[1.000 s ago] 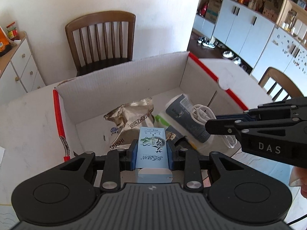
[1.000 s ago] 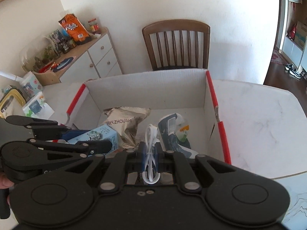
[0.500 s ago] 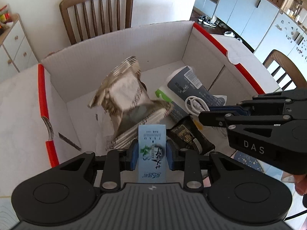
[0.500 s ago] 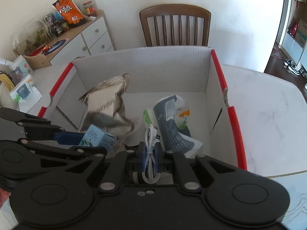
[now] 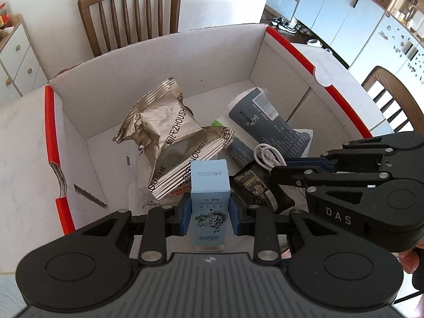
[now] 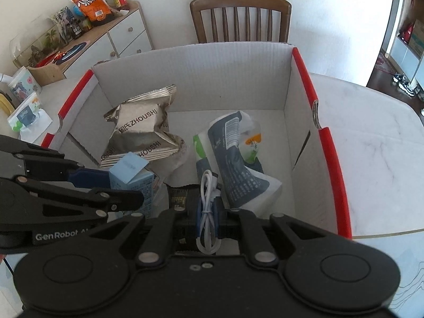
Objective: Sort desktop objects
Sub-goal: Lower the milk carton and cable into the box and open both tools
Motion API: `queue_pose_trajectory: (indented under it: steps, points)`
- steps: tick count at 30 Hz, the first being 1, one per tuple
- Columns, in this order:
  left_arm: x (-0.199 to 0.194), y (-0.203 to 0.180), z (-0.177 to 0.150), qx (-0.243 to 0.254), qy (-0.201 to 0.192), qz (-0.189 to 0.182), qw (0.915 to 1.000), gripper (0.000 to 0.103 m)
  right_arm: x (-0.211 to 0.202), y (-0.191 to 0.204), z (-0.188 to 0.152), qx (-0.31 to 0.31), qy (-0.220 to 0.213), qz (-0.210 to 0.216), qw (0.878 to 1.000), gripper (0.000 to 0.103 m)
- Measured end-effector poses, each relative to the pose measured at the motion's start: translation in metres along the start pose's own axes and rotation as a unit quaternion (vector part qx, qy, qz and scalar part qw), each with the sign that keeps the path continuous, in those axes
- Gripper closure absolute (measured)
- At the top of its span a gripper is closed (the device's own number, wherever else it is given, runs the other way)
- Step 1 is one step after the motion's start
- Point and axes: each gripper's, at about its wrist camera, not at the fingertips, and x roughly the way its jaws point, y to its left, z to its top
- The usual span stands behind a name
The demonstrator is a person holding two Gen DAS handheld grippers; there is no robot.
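My left gripper [image 5: 210, 214] is shut on a small light-blue carton [image 5: 210, 201] and holds it over the near edge of a white cardboard box with red rims [image 5: 159, 53]. My right gripper [image 6: 208, 212] is shut on a coiled white cable [image 6: 207, 212], also inside the box's near side; the cable shows in the left wrist view [image 5: 267, 156]. In the box lie silver snack packets [image 5: 169, 143], a grey-blue pouch [image 5: 267, 124] and a dark sachet [image 5: 254, 185]. The carton shows in the right wrist view [image 6: 132, 177].
A wooden chair [image 6: 241, 16] stands behind the box. A white sideboard [image 6: 114, 37] with snacks and jars is at the far left. Tissue packs [image 6: 26, 116] lie left of the box. The marble table [image 6: 371, 132] extends to the right.
Both grippers have moved forward and down over the box with their loads. The silver snack packets shifted and have settled flat in the box.
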Motion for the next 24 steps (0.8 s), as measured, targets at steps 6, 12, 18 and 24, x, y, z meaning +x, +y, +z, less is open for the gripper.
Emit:
queue_pose_trajectory:
  steps: [6, 12, 18, 24]
  points:
    - [-0.002, 0.002, -0.001, -0.007, 0.000, -0.002, 1.0000, 0.075, -0.003, 0.000, 0.001, -0.004, -0.002, -0.004, 1.000, 0.087]
    - [-0.007, 0.001, -0.004, -0.005, -0.003, -0.002, 1.0000, 0.075, -0.008, -0.003, 0.001, 0.001, -0.008, -0.005, 1.000, 0.083]
    - [-0.012, -0.004, -0.007, -0.004, -0.014, -0.003, 0.9999, 0.075, -0.016, -0.005, 0.002, 0.006, -0.015, 0.005, 1.000, 0.081]
    - [-0.023, -0.003, -0.006, -0.010, -0.027, -0.004, 0.9996, 0.075, -0.028, -0.009, 0.003, 0.012, -0.025, 0.014, 1.000, 0.073]
